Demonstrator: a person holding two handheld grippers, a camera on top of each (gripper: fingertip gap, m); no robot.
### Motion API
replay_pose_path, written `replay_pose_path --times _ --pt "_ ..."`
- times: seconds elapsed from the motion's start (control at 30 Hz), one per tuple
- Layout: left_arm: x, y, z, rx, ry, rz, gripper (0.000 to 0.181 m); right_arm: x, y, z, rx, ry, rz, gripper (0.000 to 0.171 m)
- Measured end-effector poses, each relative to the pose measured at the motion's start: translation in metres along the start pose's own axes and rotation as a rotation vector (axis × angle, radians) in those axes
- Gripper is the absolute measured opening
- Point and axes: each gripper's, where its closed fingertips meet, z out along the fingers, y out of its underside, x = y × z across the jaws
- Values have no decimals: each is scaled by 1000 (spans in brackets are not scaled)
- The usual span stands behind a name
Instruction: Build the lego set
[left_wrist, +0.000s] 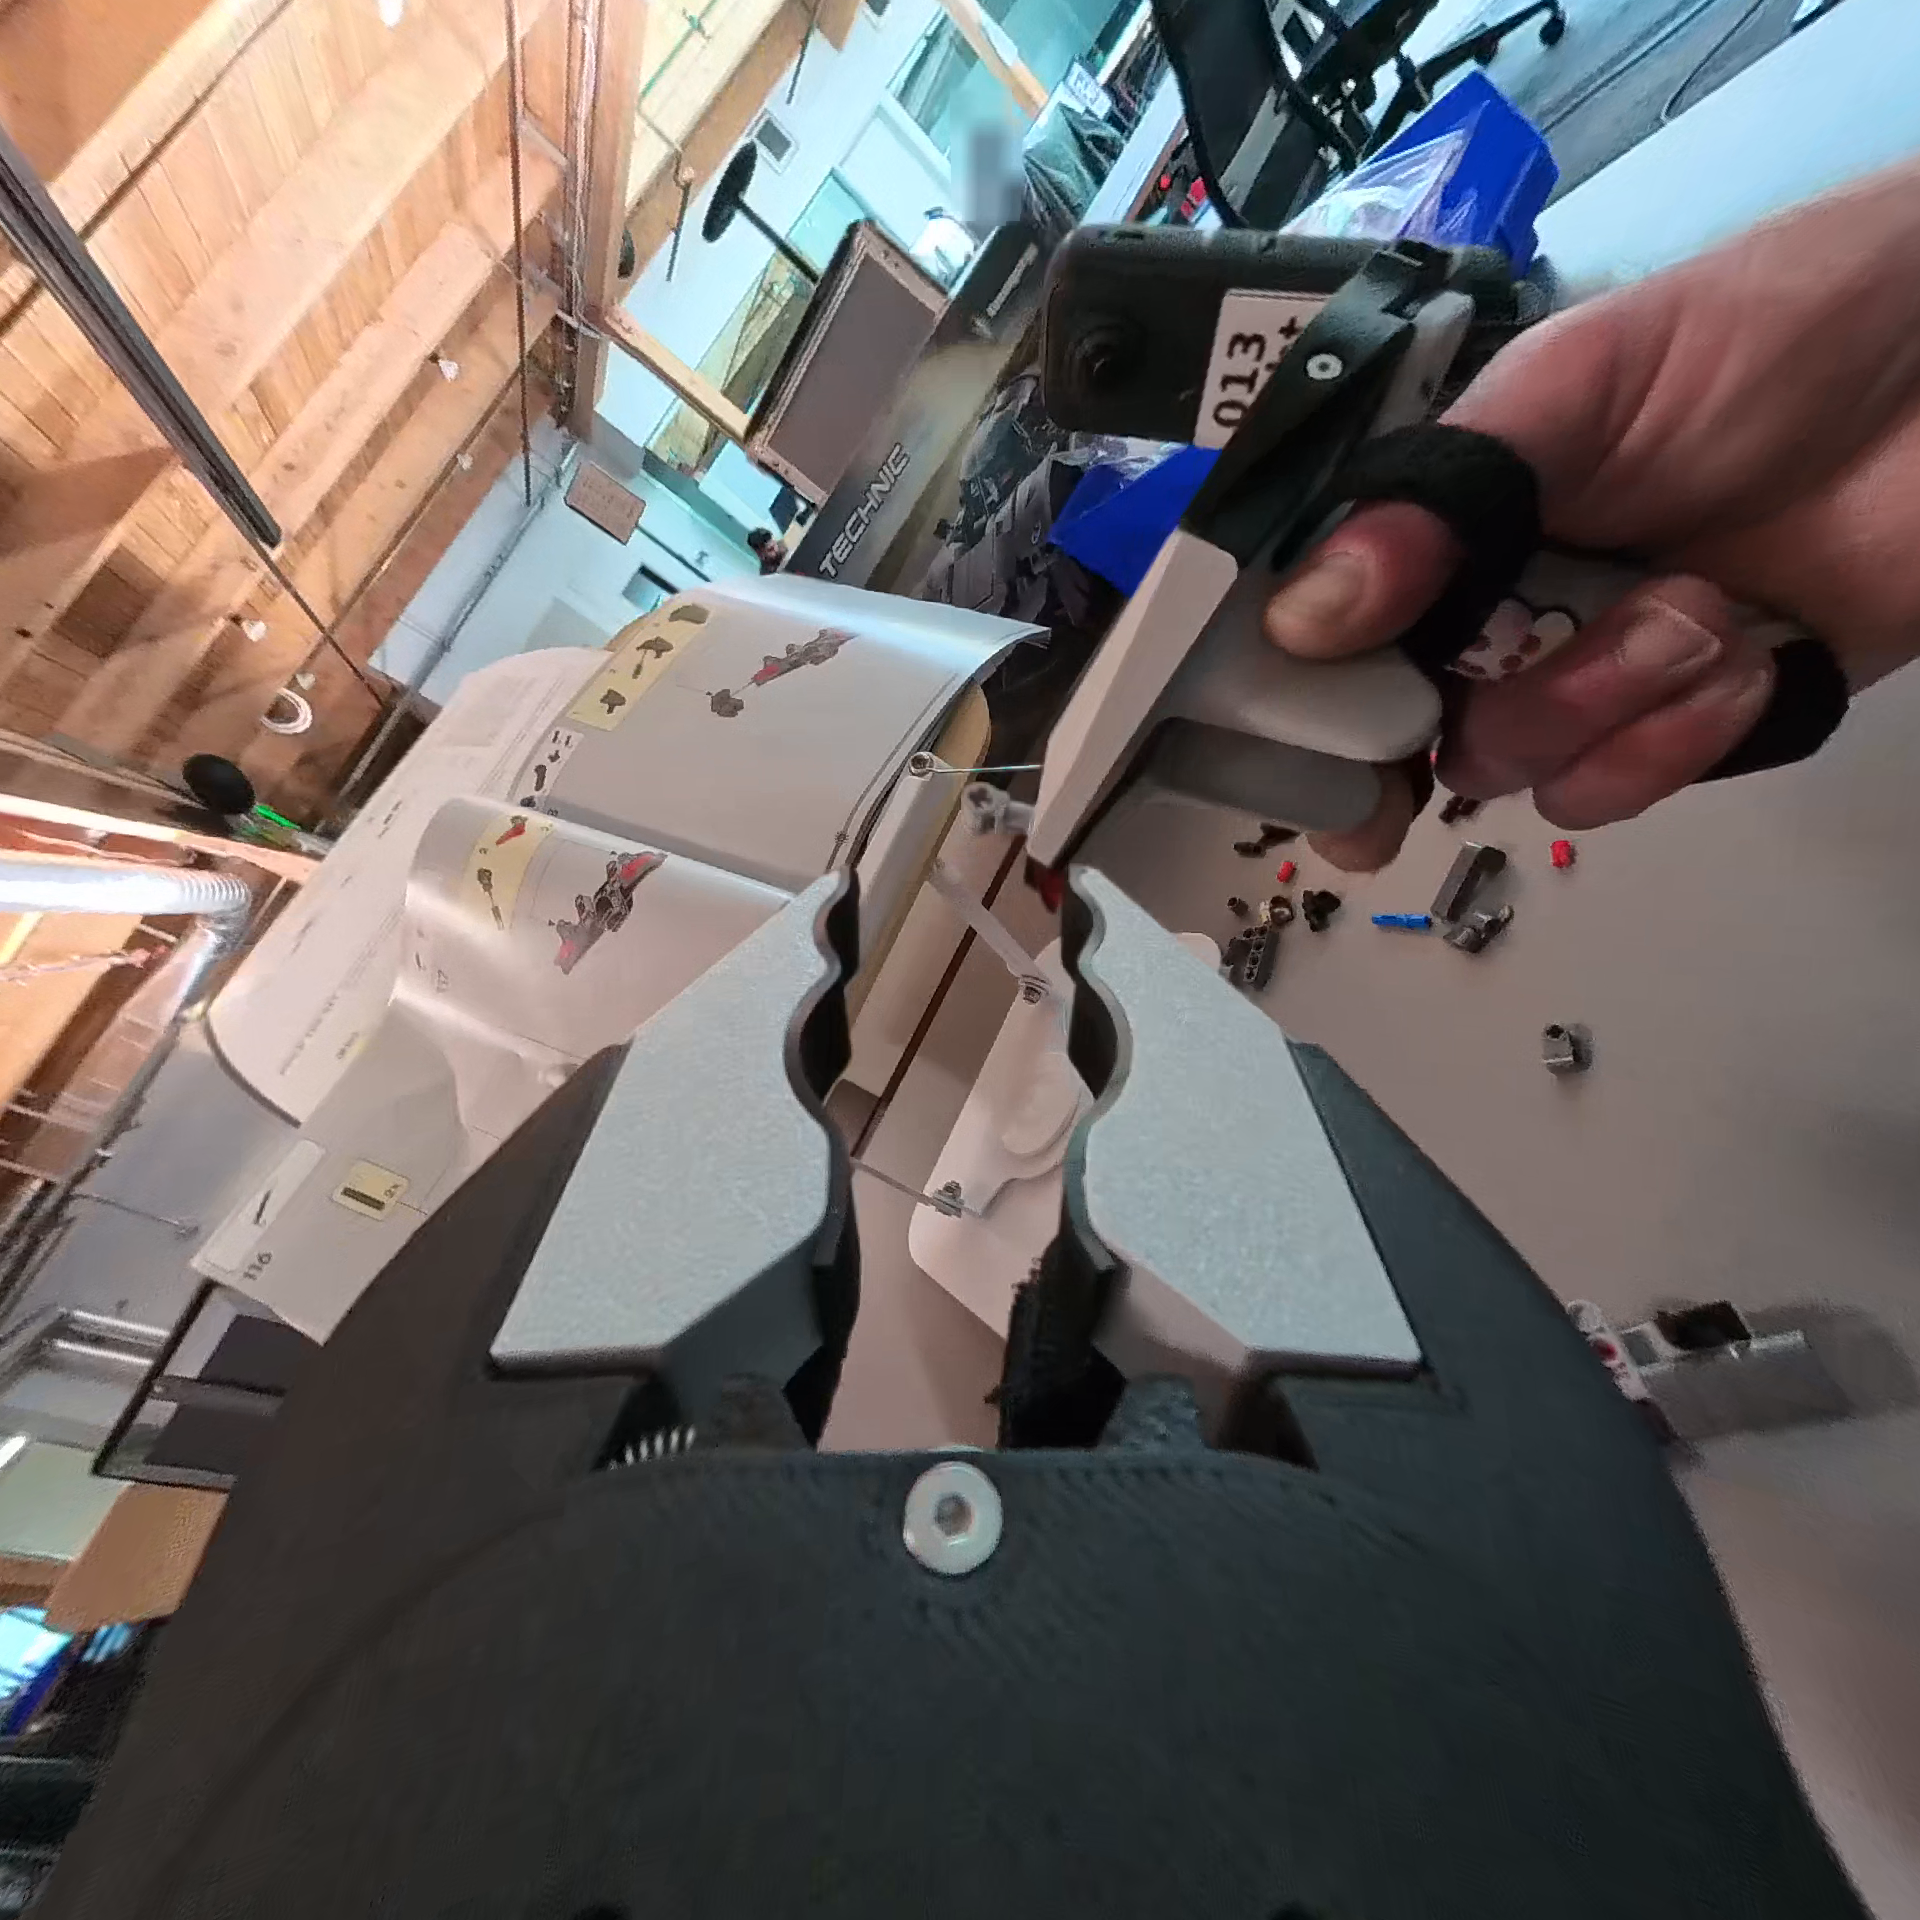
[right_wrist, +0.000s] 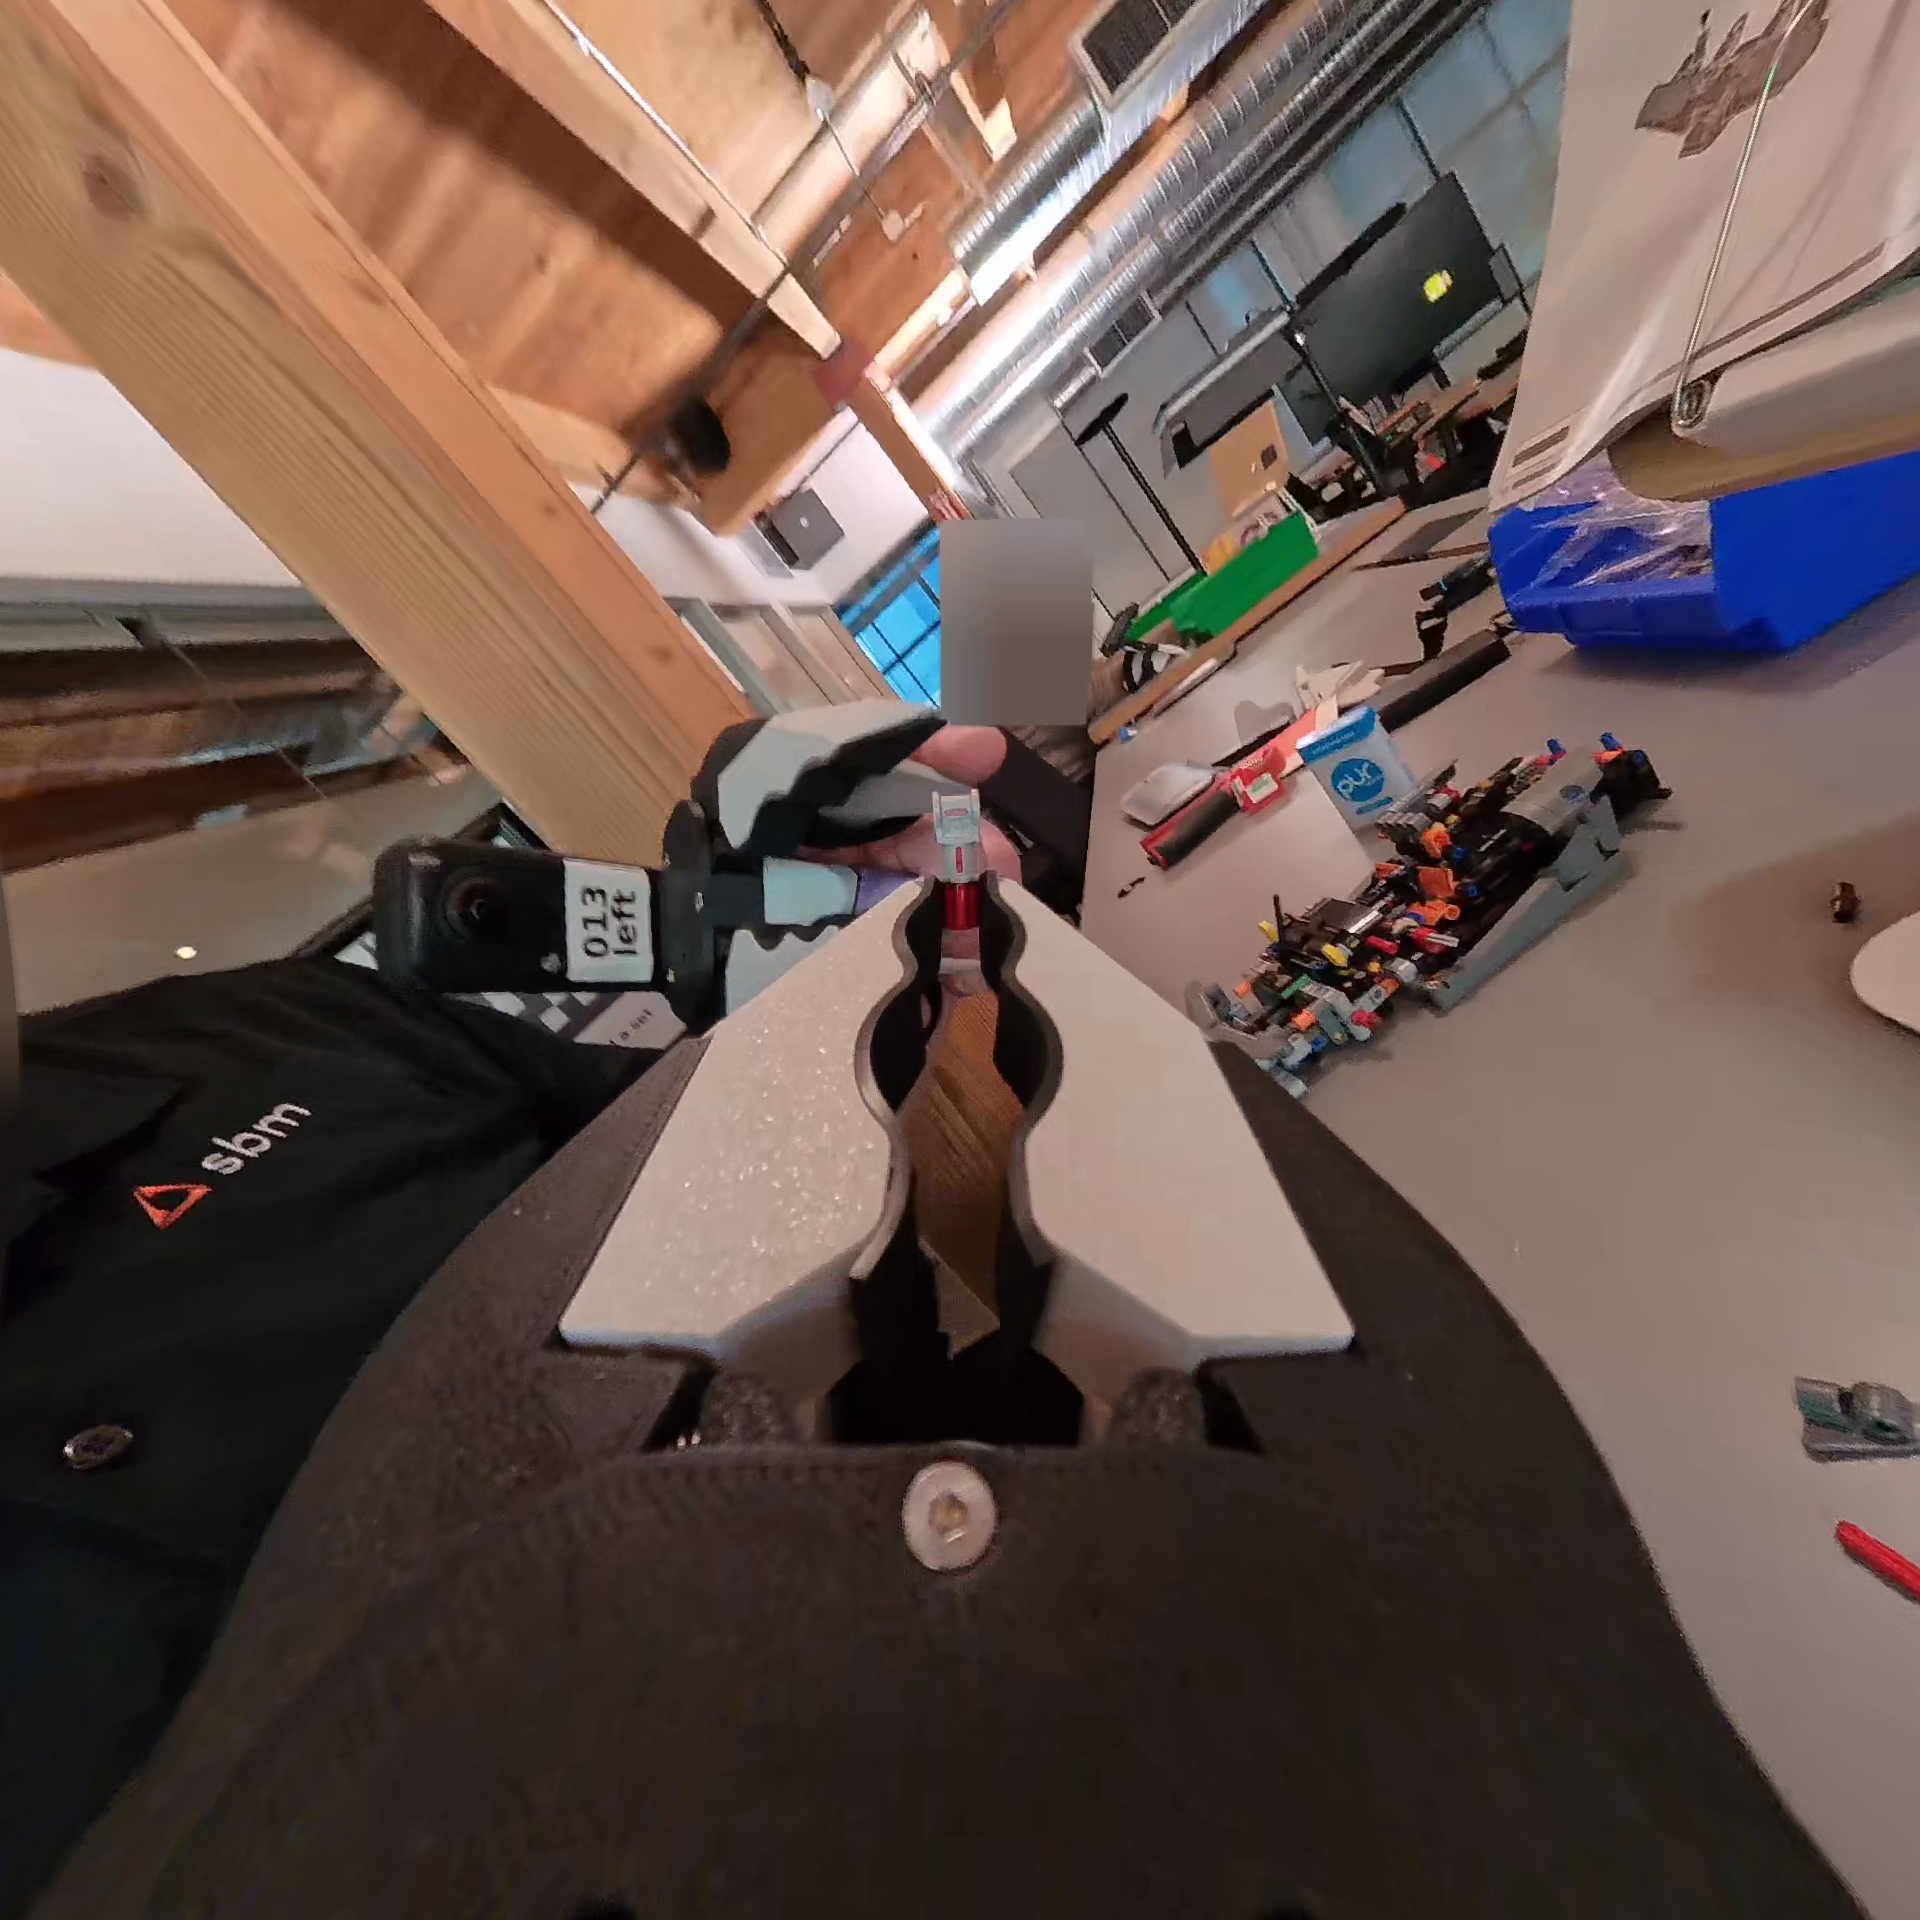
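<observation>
My right gripper (right_wrist: 956, 894) is shut on a small red pin (right_wrist: 957, 902) with a light grey connector (right_wrist: 956, 826) on its far end, held up in the air. In the left wrist view the right gripper (left_wrist: 1049, 868) comes in from the upper right in a person's hand (left_wrist: 1662, 499), with the red pin (left_wrist: 1044, 883) at its tip. My left gripper (left_wrist: 961, 904) is open and empty, and the pin sits just beyond its right fingertip. The left gripper also shows in the right wrist view (right_wrist: 894, 810), just behind the pin. A partly built lego model (right_wrist: 1455, 914) lies on the grey table (right_wrist: 1558, 1195).
An open instruction booklet (left_wrist: 727, 748) stands on a holder behind the grippers. Loose lego pieces (left_wrist: 1351, 914) lie scattered on the table. A grey piece (right_wrist: 1860, 1413) and a red axle (right_wrist: 1881, 1558) lie at the right. A blue bin (right_wrist: 1714, 571) and a white pack (right_wrist: 1356, 774) stand farther back. Only a small space, under 4 cm, lies between the two pairs of fingers. From either gripper's tips it is about 20 centimeters to the grey piece (right_wrist: 1860, 1413).
</observation>
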Motion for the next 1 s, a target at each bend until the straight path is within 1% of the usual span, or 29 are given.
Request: replay_pose_path --times 0.13,0.3,0.47,0.73,1.0 --pt "5 -1 -5 -1 -26 95 16 -3 -3 2 49 -26 35 4" --pt "7 0 -9 7 -43 135 14 -9 1 8 36 -39 47 5" --pt "11 -1 -11 14 -55 182 4 -13 4 14 42 -54 63 4" --pt "7 2 -10 6 -72 168 3 -9 1 16 56 -27 49 4" --pt "3 9 -4 -10 -48 93 3 1 -5 16 81 5 46 4"
